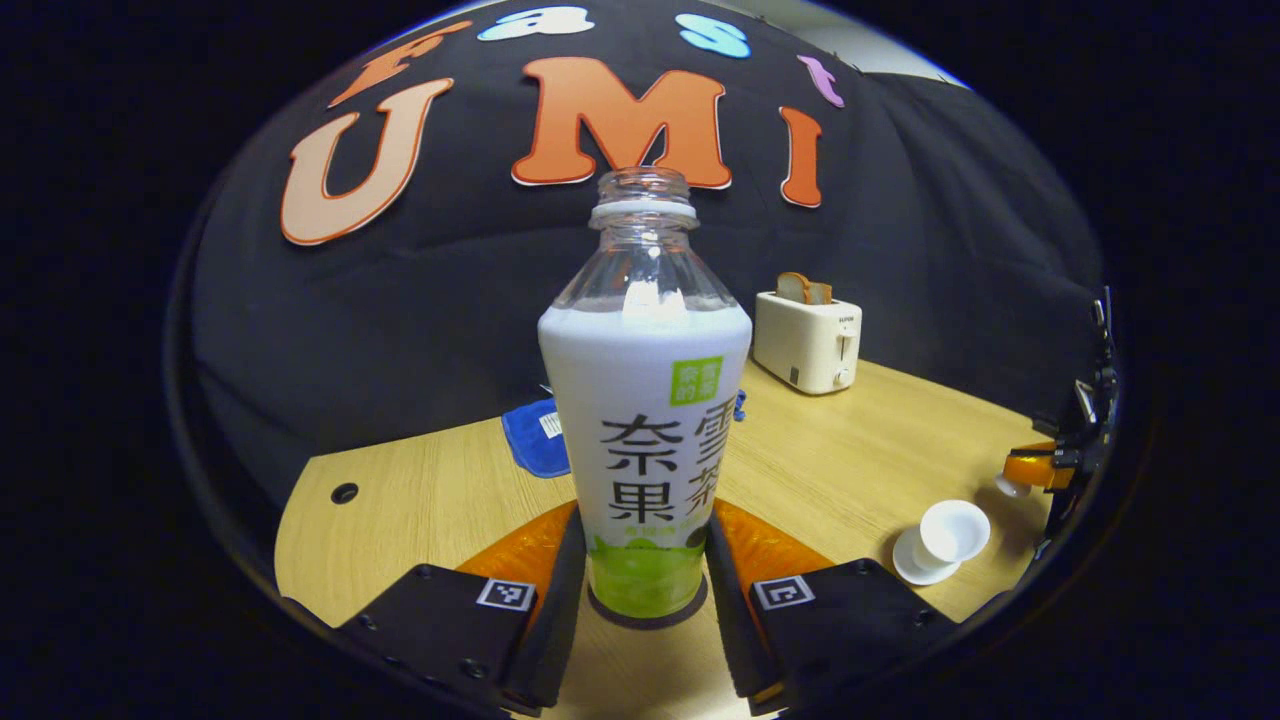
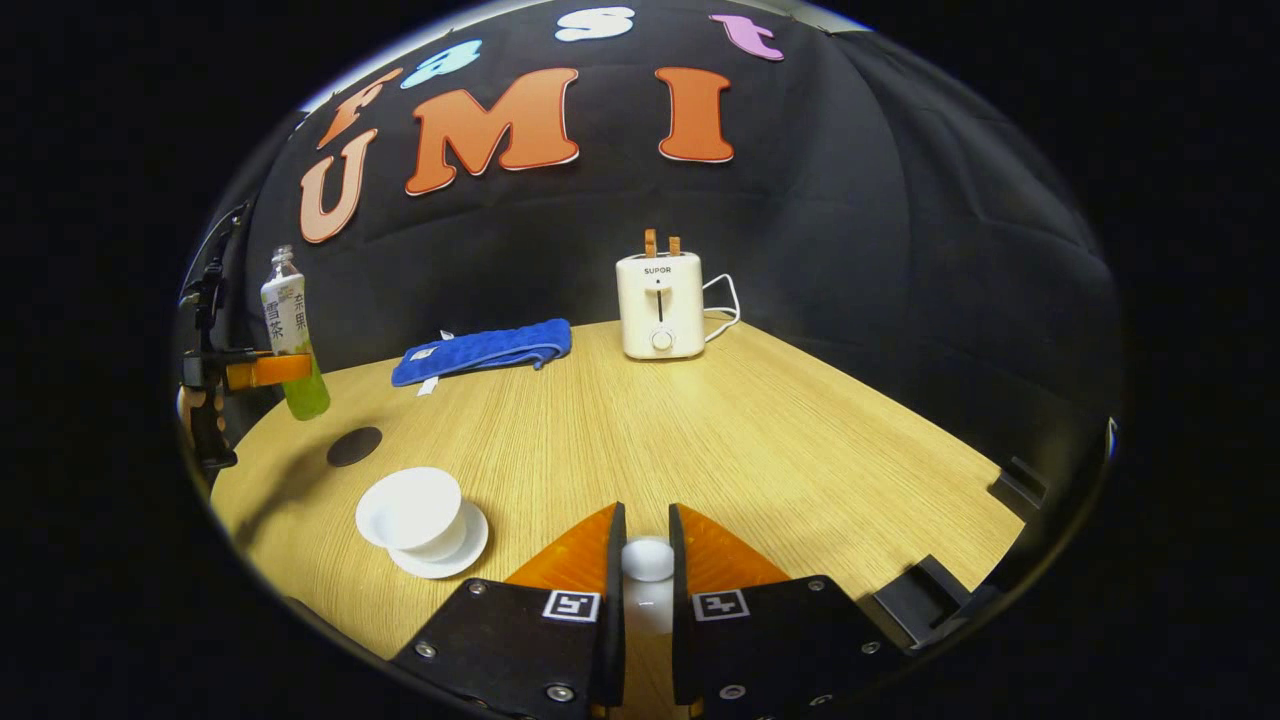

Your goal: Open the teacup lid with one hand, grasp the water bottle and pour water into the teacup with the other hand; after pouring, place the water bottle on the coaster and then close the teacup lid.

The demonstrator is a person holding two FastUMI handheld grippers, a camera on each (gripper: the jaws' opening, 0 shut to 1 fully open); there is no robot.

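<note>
1. Left gripper (image 1: 645, 522): jaws clenched on the lower body of the uncapped clear plastic water bottle with a white-and-green label (image 1: 645, 420), which stands upright with its neck open.
2. Dark round coaster (image 2: 354, 446): lies on the pale wooden bench (image 2: 700, 430), near the white ceramic teacup (image 2: 418, 512) on its white saucer (image 2: 470, 550). Seen as a dark rim right under the bottle's base in the left gripper view; impossible to tell whether the base touches it.
3. Right gripper (image 2: 646, 515): jaws clenched on the small white teacup lid (image 2: 647, 560), held apart from the uncovered teacup.
4. Step in hand, as judged: setting the water bottle down on the coaster.
5. Keep the bottle vertical, lower it straight, and centre the base within the coaster's edge.
6. Release only once the base sits flat, then draw the left gripper straight back.
7. Hold the lid aside, away from the teacup, until the bottle stands alone.
8. Likely risk: tall, narrow and gripped low, so prone to tipping if nudged on release.
</note>
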